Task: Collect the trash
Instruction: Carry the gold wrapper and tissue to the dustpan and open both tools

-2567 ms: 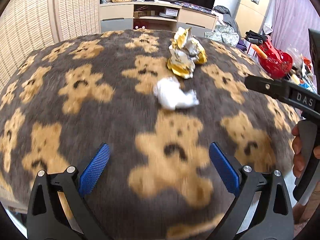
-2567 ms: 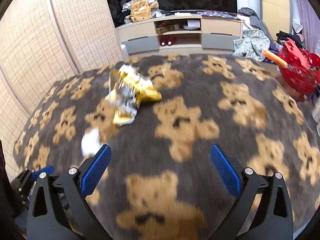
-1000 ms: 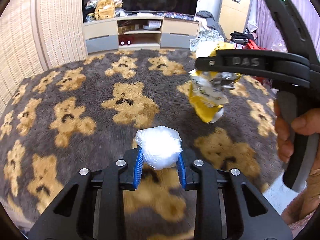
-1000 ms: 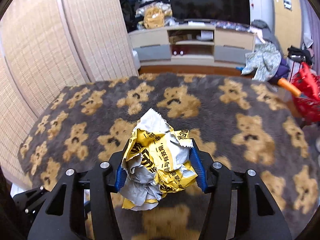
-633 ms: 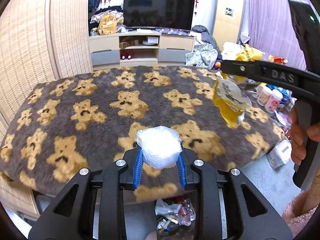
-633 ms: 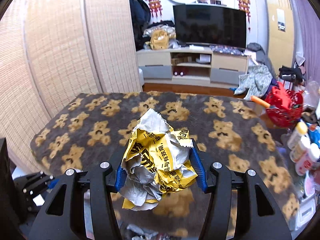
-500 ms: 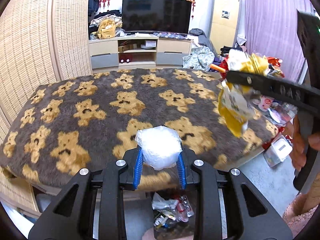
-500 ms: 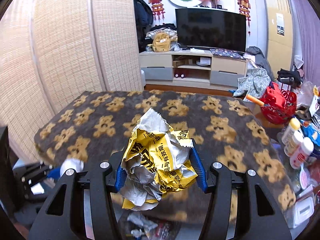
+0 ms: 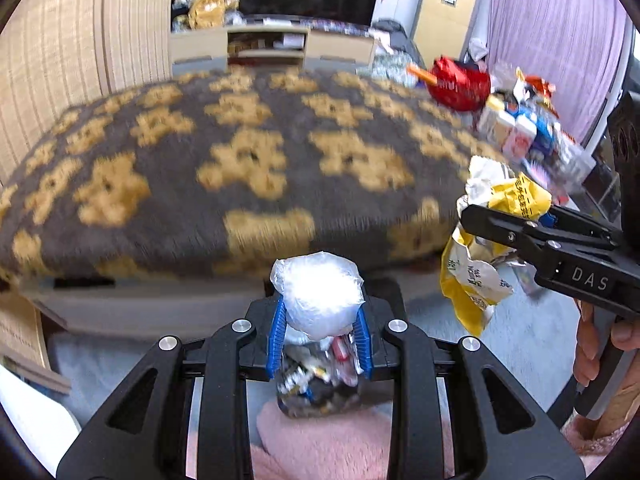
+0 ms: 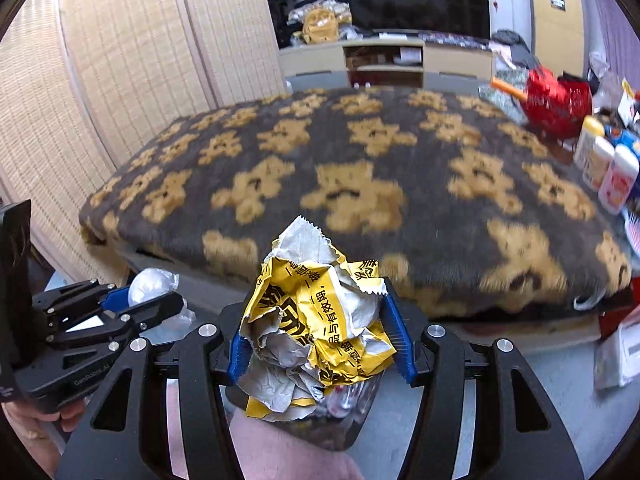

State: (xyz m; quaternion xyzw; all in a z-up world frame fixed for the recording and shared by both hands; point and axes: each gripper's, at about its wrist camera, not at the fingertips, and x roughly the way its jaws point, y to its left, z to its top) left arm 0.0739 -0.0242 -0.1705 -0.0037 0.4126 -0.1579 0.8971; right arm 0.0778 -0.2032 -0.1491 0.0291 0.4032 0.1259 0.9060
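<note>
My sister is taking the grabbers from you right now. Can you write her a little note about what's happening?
Left gripper: shut on the white plastic wad.
Right gripper: shut on the crumpled yellow wrapper.
Both pieces are off the teddy-bear blanket and held past its near edge, above the trash bin on the floor, which already has litter in it.
Left to do: open each gripper over the bin, one at a time.

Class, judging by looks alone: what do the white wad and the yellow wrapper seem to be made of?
White wad: likely thin plastic film, glossy; it shows glare and fine translucent wrinkles.
Yellow wrapper: probably foil-lined plastic, printed yellow outside, dull silver inside; it holds sharp creases and has a zigzag-cut edge.
</note>
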